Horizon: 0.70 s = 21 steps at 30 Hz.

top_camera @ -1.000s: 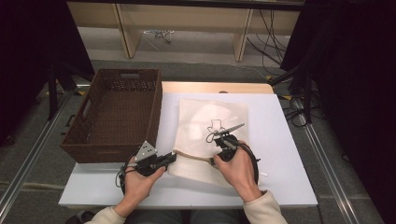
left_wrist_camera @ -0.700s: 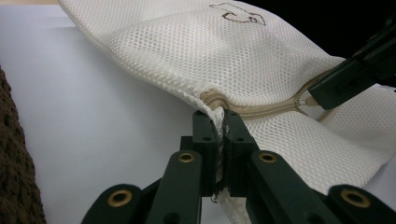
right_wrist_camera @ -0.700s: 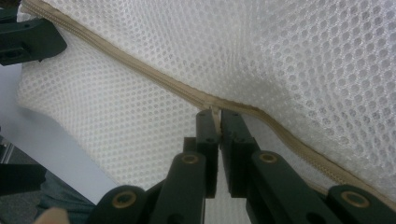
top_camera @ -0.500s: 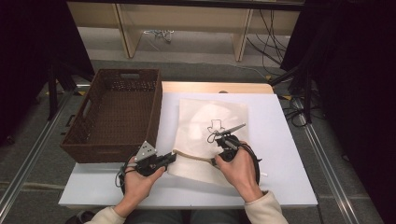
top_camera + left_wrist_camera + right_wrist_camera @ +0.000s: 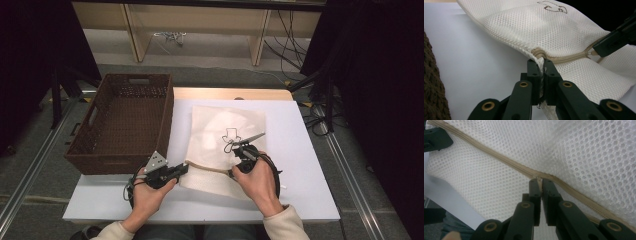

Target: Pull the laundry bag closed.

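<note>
Gripping the mesh bag (image 5: 220, 135), your left gripper (image 5: 541, 67) pinches its edge, your right gripper (image 5: 538, 181) its zipper pull (image 5: 538, 179); the basket (image 5: 100, 155) sits left.

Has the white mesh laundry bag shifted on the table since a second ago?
No. The white mesh laundry bag lies in the same spot beside the brown wicker basket, with the left gripper and right gripper clamped on its zipper edge.

a white table (image 5: 300, 165) carries two things. a dark brown woven basket (image 5: 122, 122) sits on its left side, hanging partly over the left edge. just beside it, towards the middle, lies a white mesh bag (image 5: 220, 137) with a beige zipper (image 5: 212, 167) near its front end.
</note>
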Motion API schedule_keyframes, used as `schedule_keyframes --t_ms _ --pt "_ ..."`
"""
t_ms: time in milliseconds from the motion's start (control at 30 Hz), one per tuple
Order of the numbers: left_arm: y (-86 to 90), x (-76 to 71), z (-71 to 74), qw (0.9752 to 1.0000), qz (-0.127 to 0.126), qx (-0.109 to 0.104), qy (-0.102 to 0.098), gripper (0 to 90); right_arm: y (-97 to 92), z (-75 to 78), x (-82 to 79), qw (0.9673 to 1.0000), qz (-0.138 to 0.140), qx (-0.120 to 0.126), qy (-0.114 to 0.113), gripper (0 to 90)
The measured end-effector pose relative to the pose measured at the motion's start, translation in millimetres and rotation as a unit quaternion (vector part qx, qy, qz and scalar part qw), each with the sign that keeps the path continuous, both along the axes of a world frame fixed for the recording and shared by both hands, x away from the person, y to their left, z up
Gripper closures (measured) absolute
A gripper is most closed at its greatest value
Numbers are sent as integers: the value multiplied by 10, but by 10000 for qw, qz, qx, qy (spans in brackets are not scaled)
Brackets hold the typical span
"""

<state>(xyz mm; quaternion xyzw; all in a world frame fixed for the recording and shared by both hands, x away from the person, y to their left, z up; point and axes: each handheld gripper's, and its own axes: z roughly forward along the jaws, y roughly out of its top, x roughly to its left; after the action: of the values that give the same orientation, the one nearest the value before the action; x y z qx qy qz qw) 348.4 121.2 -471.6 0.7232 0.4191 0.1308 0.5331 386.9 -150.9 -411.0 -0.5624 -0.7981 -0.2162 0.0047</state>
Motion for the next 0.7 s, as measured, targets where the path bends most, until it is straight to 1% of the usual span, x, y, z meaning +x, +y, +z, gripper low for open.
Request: schedule_keyframes --t_ms 33,67,100,167,200,233,300,333,367,400,433,467,500,533,567,600,700 --pt "0 0 -1 10000 2 4 1 854 -8 1 -1 10000 -36 38 40 874" --pt "4 2 2 10000 -27 65 -51 854 -6 5 -3 10000 -58 36 62 874" --pt "3 1 2 10000 -17 47 -35 853 -11 -1 1 10000 8 33 -6 874" --pt "0 -4 -1 10000 26 4 11 854 -2 4 -2 10000 -25 44 38 874" --pt "9 5 -1 10000 -45 62 -58 854 -2 6 -4 10000 -57 36 63 874" --pt "7 4 -1 10000 -37 52 -46 854 -2 10 -5 9999 -69 48 93 874" --pt "10 6 2 10000 -32 54 -49 854 -4 13 -4 9999 -86 40 85 874" --pt "12 7 2 10000 -32 49 -47 854 -31 0 11 10000 68 0 -69 874" --pt "13 6 2 10000 -25 56 -51 854 -34 9 7 10000 -15 -7 2 874" --pt "13 6 -1 10000 -24 59 -49 854 -35 15 2 10000 -44 29 -18 874" --pt "12 7 -2 10000 -23 56 -50 854 -59 8 14 9999 47 23 -120 874" --pt "11 6 -1 10000 -18 79 -56 854 -60 13 10 9999 34 24 -120 874" --pt "10 5 -1 9999 -17 81 -56 854 -38 23 -1 10000 -68 23 -27 874" --pt "9 5 -1 9999 -17 82 -57 854 -20 42 -13 9997 -167 41 166 874" --pt "9 5 -2 9999 -17 83 -54 853 -36 21 1 10000 -30 37 -2 874" --pt "9 4 -3 9999 -18 86 -52 854 -41 13 6 10000 13 28 -53 874" --pt "9 4 -3 10000 -22 81 -51 854 -45 12 7 10000 7 27 -41 874"
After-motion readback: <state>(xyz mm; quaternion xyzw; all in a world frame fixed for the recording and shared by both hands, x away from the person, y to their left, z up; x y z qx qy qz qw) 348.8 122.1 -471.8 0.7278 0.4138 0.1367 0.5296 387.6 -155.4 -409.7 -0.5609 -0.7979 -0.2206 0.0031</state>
